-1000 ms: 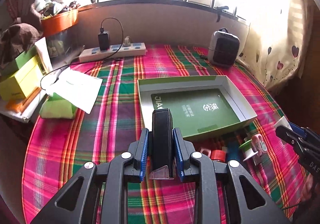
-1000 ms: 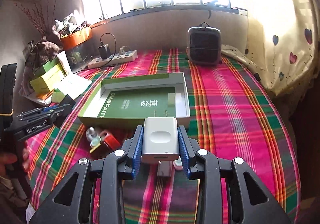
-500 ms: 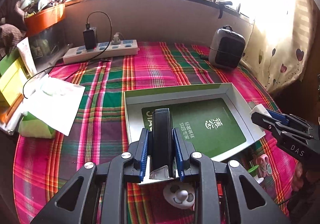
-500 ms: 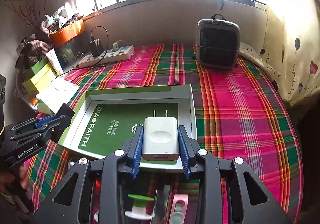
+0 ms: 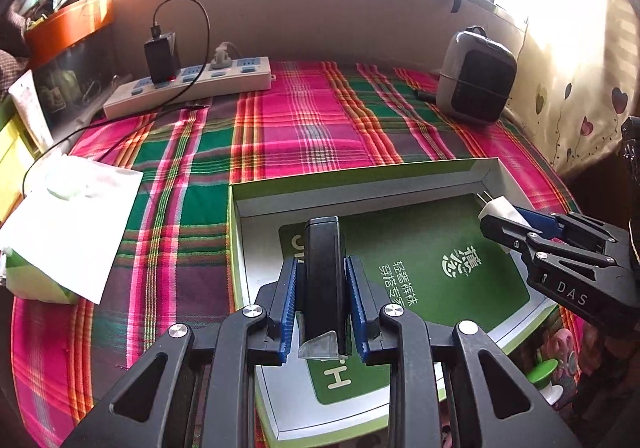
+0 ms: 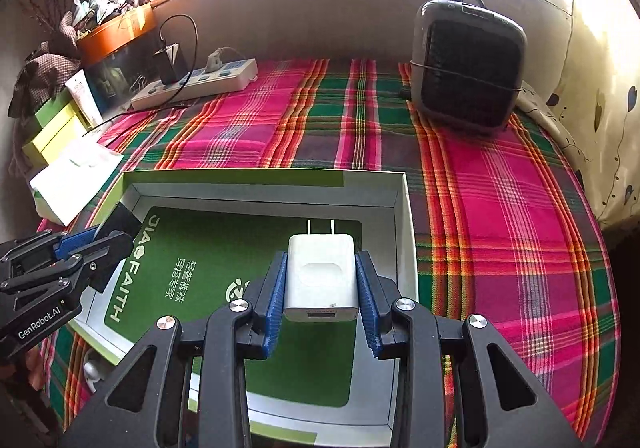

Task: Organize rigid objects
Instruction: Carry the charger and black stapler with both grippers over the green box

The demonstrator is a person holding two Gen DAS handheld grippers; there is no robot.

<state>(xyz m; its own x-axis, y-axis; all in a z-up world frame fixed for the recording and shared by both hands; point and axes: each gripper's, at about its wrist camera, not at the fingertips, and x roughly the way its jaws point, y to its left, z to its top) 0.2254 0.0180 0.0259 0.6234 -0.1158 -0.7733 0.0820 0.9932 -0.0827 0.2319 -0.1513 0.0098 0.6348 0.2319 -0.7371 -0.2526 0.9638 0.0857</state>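
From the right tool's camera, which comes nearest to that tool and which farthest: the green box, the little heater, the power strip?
1. Green box, right beneath the right tool.
2. Heater, far right, by the wall.
3. Power strip, far left; too close to the heater to rank surely.

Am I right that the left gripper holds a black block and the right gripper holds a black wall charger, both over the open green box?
Not quite: the wall charger in the right gripper is white, as the right wrist view shows. The left gripper does hold a black block, both over the open green box.
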